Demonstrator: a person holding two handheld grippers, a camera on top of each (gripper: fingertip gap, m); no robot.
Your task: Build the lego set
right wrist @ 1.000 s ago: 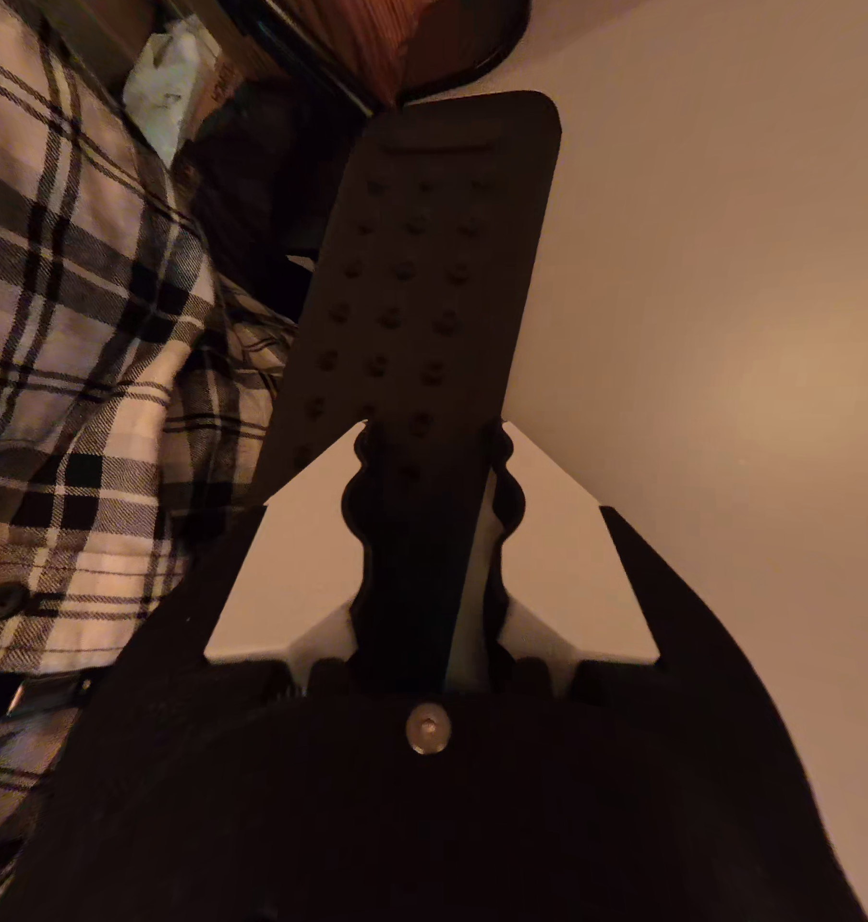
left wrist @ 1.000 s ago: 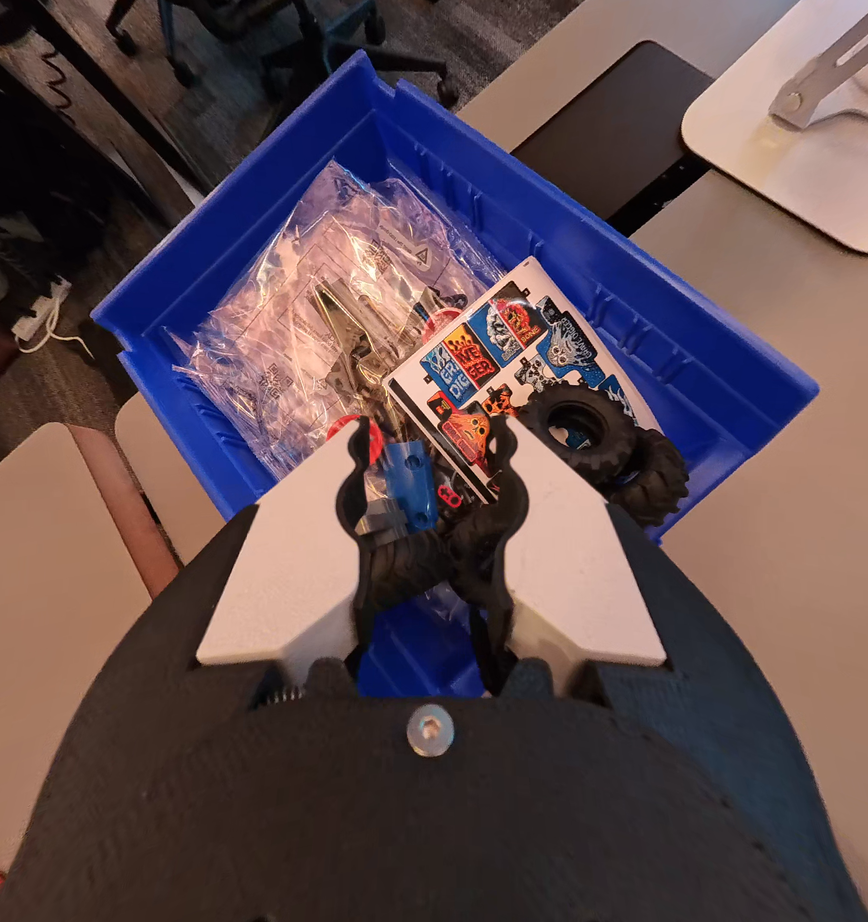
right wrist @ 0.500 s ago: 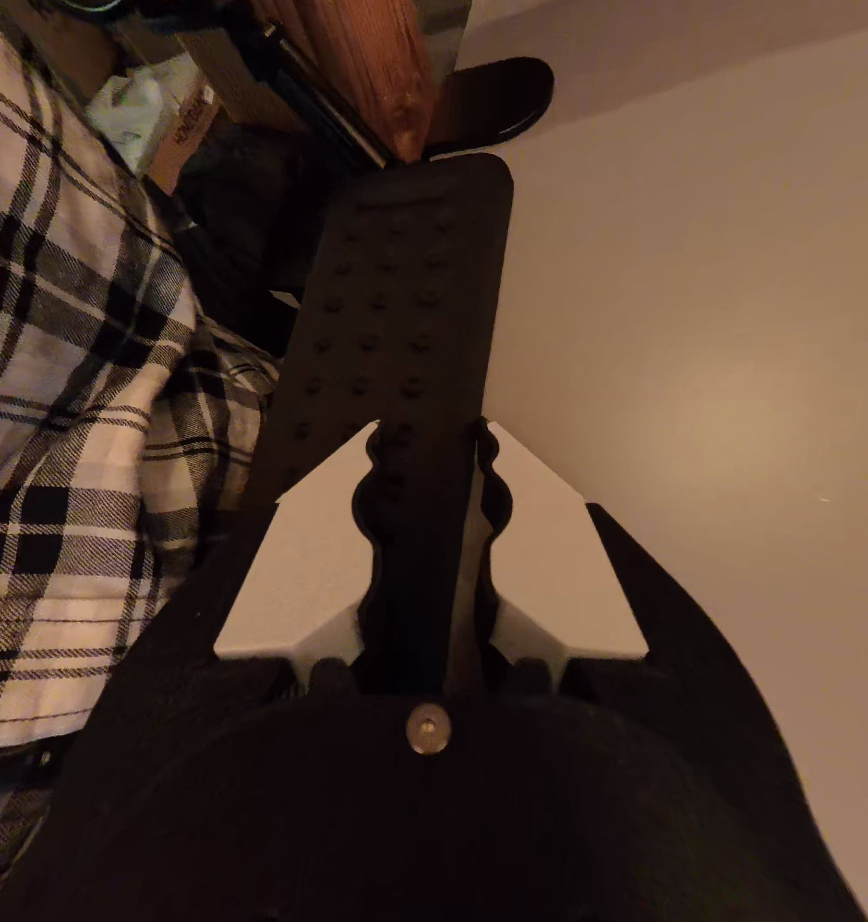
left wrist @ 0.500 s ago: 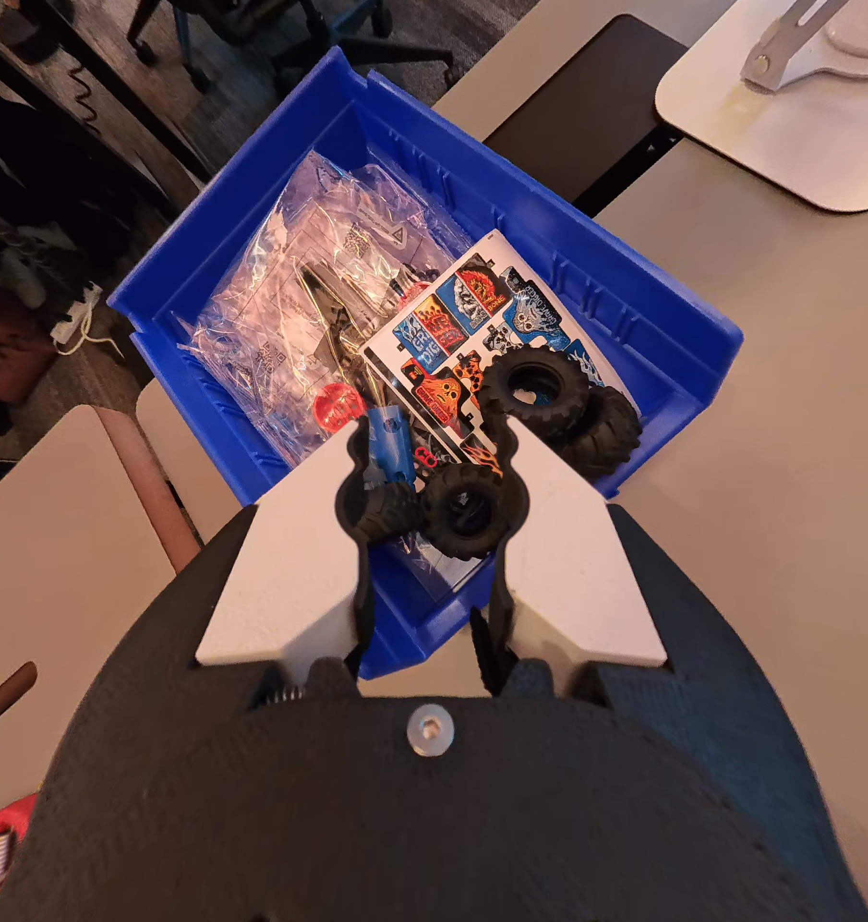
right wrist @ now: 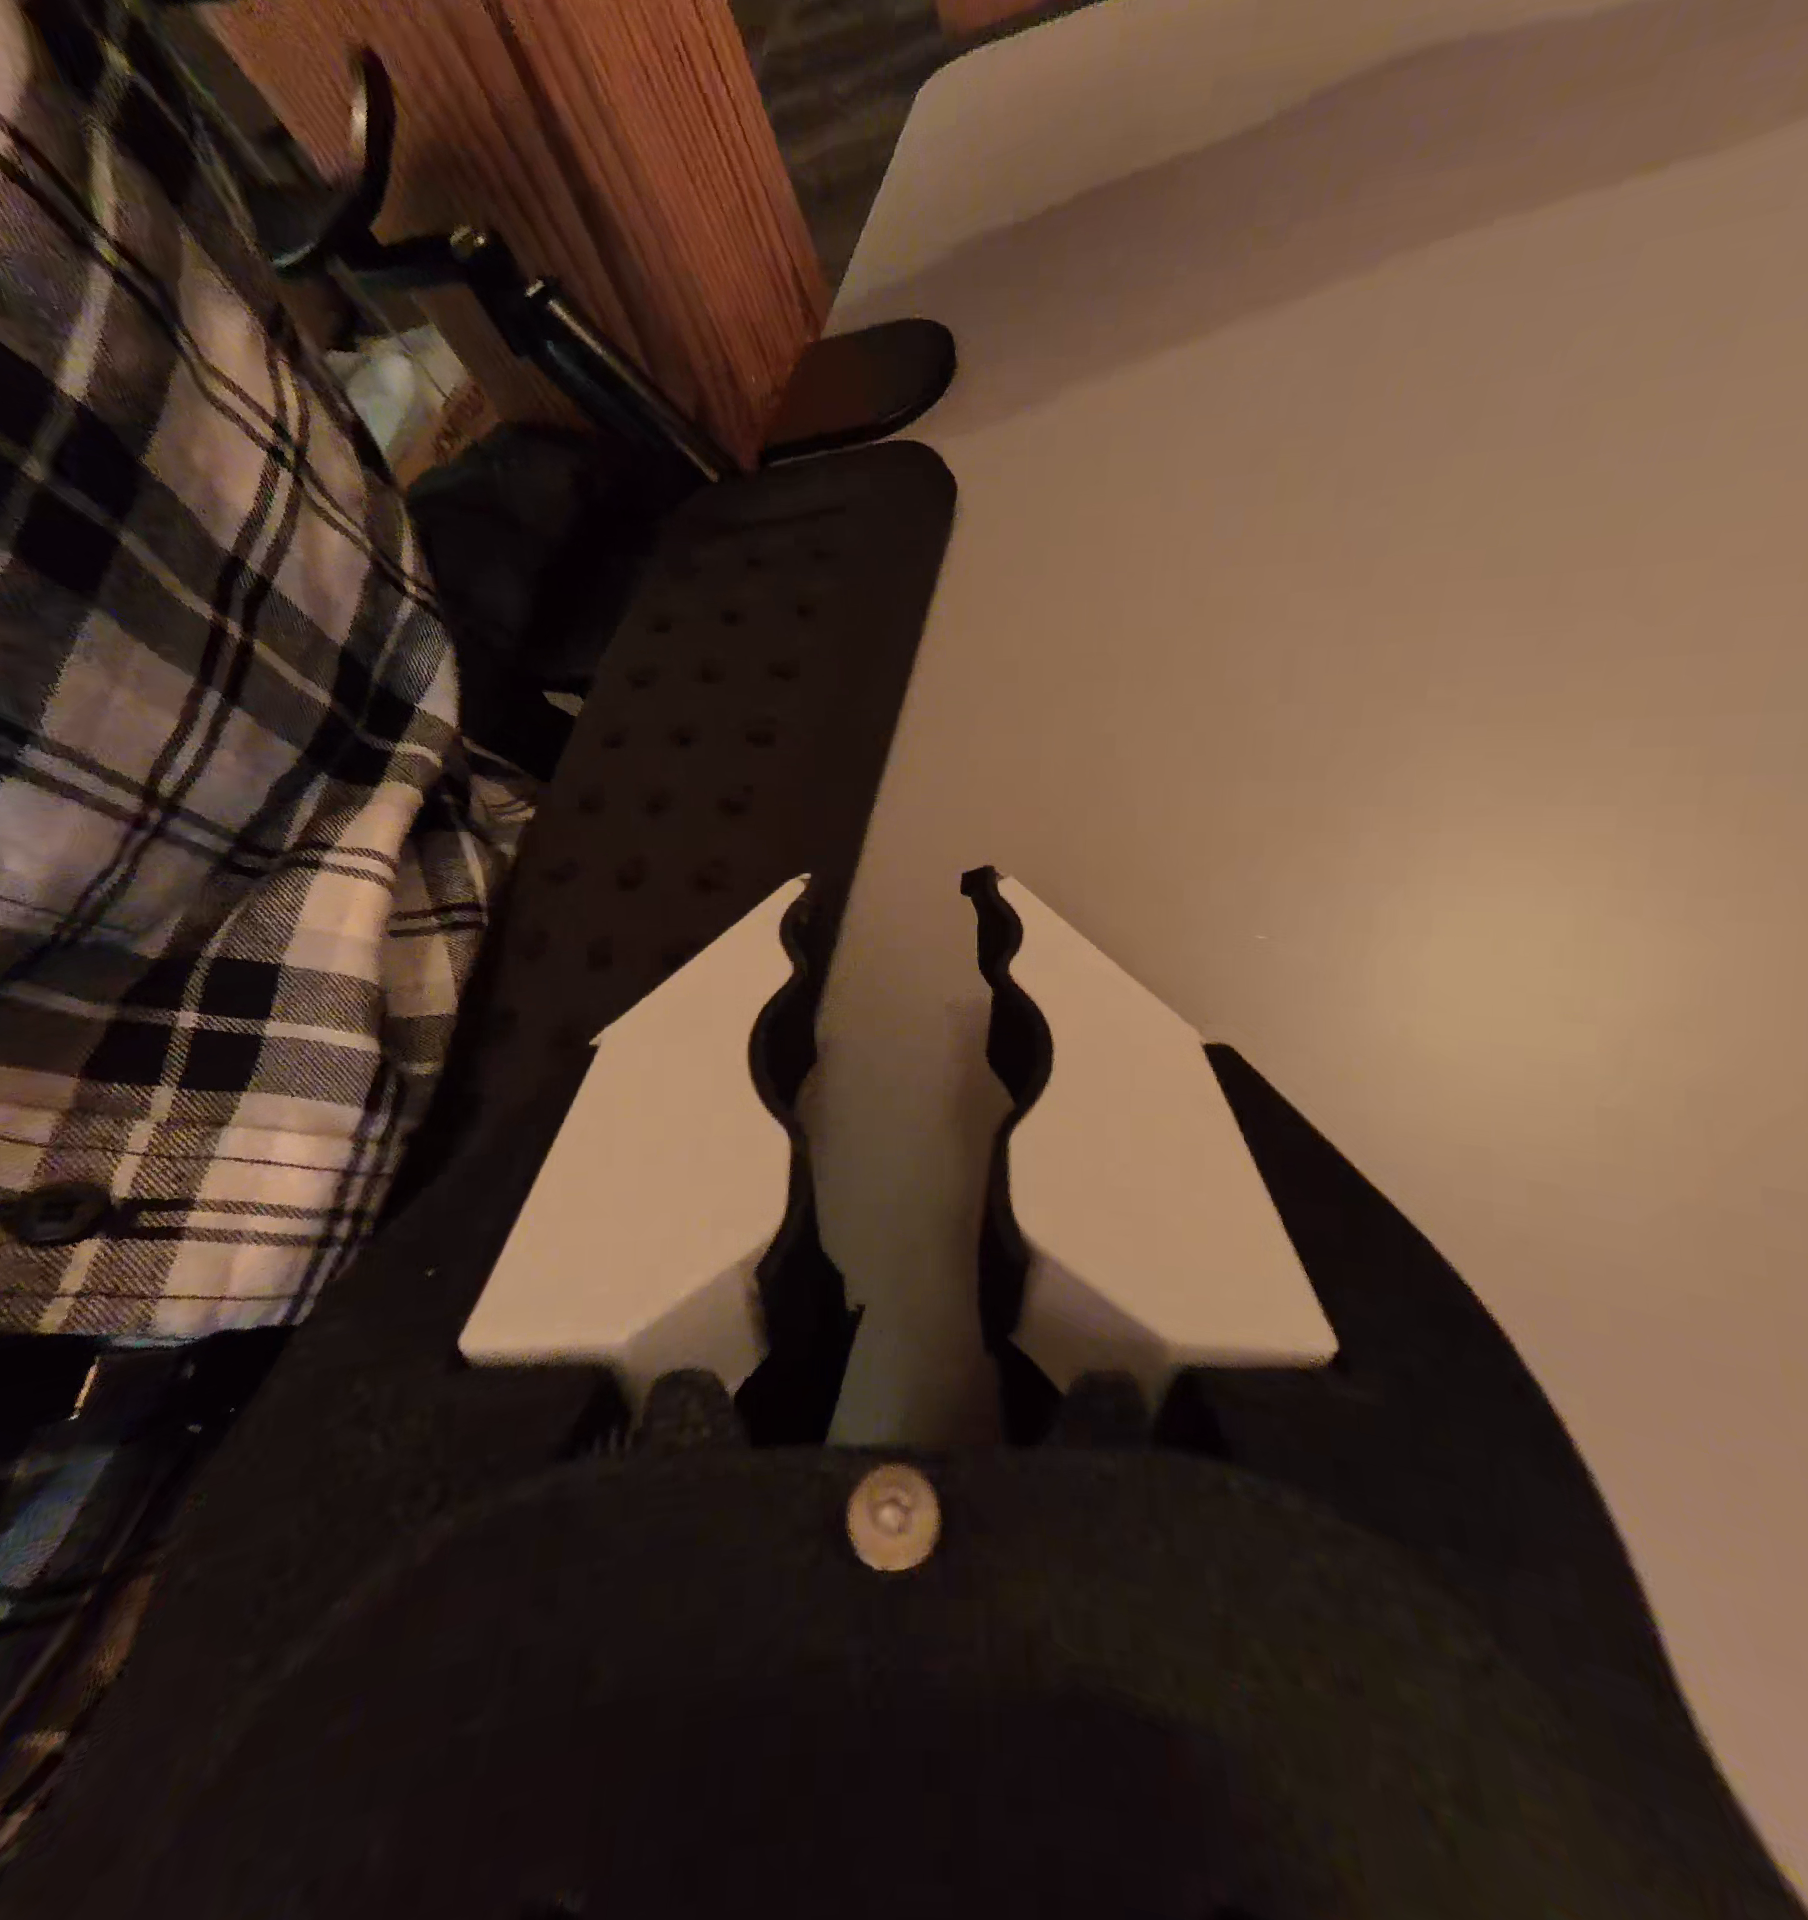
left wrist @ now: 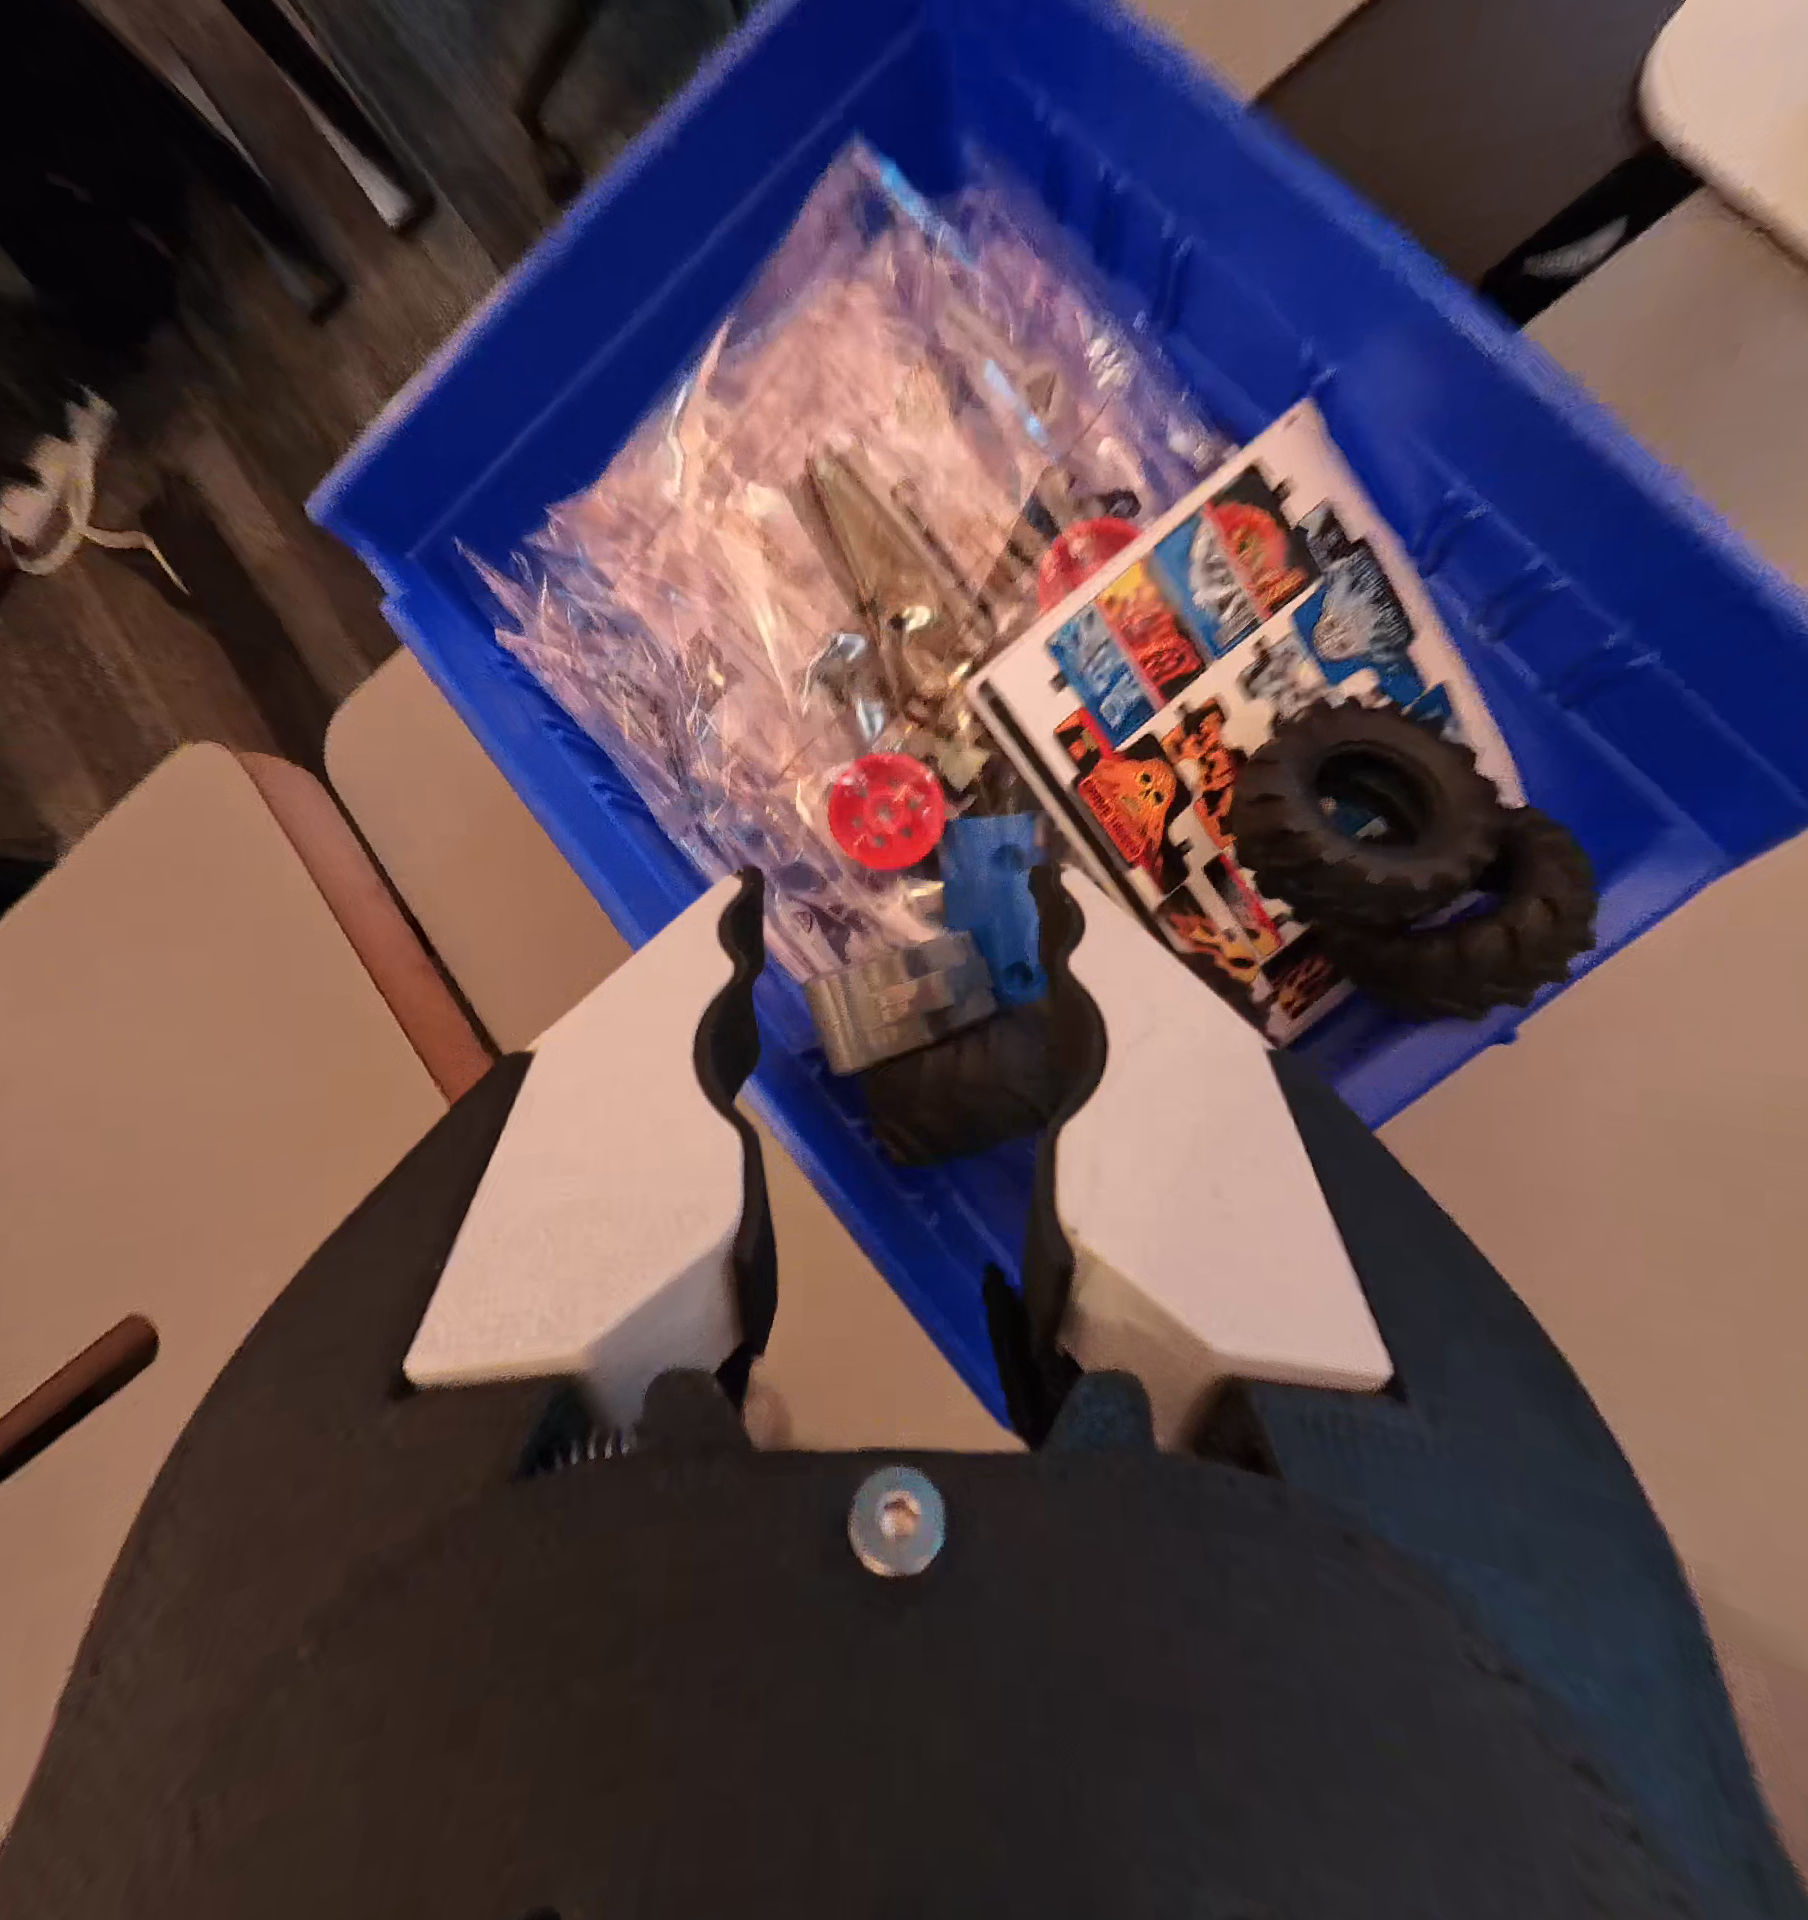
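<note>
Moved since a second ago: your left gripper (left wrist: pixel 900 914) has swung back toward the near corner of the blue bin (left wrist: pixel 1658 644), and the view is blurred with that motion; your right gripper (right wrist: pixel 887 883) has slid off the black studded plate (right wrist: pixel 744 727), which half a second ago ran between its fingers and now lies at its left.

Left tool: jaws spread, nothing between them — they frame parts in the bin without touching any.

Right tool: jaws apart and empty, over bare pale table (right wrist: pixel 1399 727).

Progress: barely begun, by my reading. No bricks are joined anywhere in view; only the plate is out on the table, at centre left of the right wrist view. Sorting, opening the bags and all assembly remain.

Bin contents: clear plastic bags (left wrist: pixel 775 582) fill the upper left; a sticker sheet (left wrist: pixel 1170 686) lies on the right with two black tyres (left wrist: pixel 1399 852) stacked on its lower end.

Near corner: a red wheel hub (left wrist: pixel 884 821), a blue piece (left wrist: pixel 993 883), a grey piece (left wrist: pixel 900 1003) and another tyre (left wrist: pixel 957 1091) — all loose, just ahead of your left fingertips.
</note>
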